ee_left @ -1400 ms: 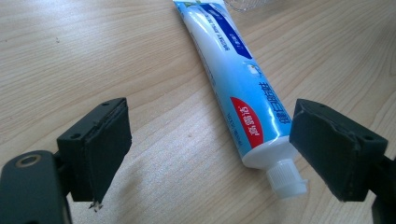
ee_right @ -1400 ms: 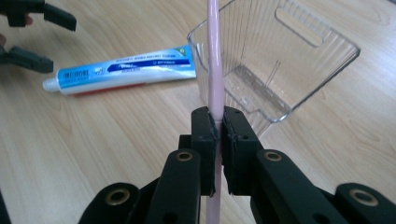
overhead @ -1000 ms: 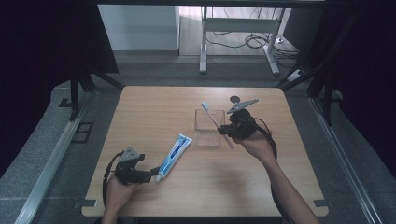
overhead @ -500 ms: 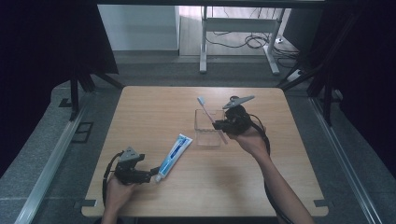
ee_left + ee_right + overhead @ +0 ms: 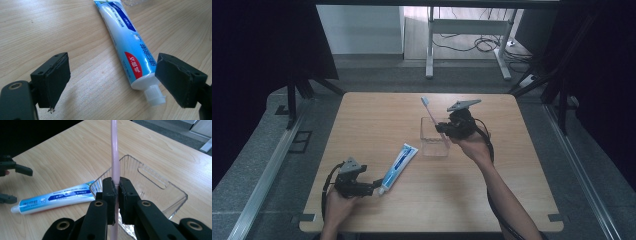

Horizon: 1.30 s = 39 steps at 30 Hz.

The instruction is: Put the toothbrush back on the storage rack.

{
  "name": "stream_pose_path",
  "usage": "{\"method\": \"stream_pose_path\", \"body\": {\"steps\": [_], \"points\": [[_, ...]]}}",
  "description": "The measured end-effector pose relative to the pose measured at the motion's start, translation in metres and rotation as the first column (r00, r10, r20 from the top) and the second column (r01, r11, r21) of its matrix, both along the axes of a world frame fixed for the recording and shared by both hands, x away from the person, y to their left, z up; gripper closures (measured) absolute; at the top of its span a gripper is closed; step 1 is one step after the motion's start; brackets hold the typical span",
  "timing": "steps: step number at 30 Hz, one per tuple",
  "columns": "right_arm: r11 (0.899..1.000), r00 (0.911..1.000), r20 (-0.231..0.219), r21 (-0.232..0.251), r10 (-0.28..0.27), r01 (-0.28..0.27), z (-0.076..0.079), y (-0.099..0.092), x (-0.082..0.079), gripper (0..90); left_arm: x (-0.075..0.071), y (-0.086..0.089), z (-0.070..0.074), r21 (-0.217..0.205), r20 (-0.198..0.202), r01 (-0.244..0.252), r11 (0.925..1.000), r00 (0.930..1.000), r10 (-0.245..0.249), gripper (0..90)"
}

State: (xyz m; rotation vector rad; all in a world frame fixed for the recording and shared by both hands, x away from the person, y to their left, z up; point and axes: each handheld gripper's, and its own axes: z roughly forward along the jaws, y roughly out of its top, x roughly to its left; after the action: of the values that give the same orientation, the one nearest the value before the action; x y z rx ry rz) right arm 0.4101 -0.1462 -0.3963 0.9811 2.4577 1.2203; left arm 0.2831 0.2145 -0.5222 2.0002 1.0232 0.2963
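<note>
Right gripper (image 5: 443, 128) holds the toothbrush (image 5: 430, 113) tilted over the clear tray (image 5: 434, 148).

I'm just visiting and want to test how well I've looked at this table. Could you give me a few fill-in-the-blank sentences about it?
1. The right gripper has its fingers shut on a pink ____.
2. The clear plastic tray on the table holds ____.
3. The toothpaste tube lies flat with its white ____ between the open fingers of the left gripper.
4. In the high view, the tube lies to the ____ of the tray.

Missing words: toothbrush; nothing; cap; left
</note>
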Motion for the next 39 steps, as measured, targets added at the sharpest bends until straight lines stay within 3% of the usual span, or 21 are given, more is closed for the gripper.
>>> {"method": "stream_pose_path", "body": {"steps": [14, 23, 39], "points": [[1.000, 0.9985, 0.051, 0.011, -0.020, 0.020, 0.001, 0.006, 0.010, 84.6, 0.000, 0.000, 0.000, -0.003, 0.006, -0.001, 1.0000, 1.0000, 0.001, 12.9], [0.999, 0.9966, 0.076, -0.022, -0.033, 0.035, -0.010, 0.010, 0.020, 84.5, 0.000, 0.000, 0.000, -0.006, 0.006, -0.002, 1.0000, 1.0000, 0.002, 13.0], [0.996, 0.9976, 0.051, -0.074, -0.047, 0.050, -0.035, 0.015, 0.030, 84.5, 0.000, 0.000, 0.000, -0.004, 0.007, 0.001, 1.0000, 1.0000, -0.001, 12.9]]}}
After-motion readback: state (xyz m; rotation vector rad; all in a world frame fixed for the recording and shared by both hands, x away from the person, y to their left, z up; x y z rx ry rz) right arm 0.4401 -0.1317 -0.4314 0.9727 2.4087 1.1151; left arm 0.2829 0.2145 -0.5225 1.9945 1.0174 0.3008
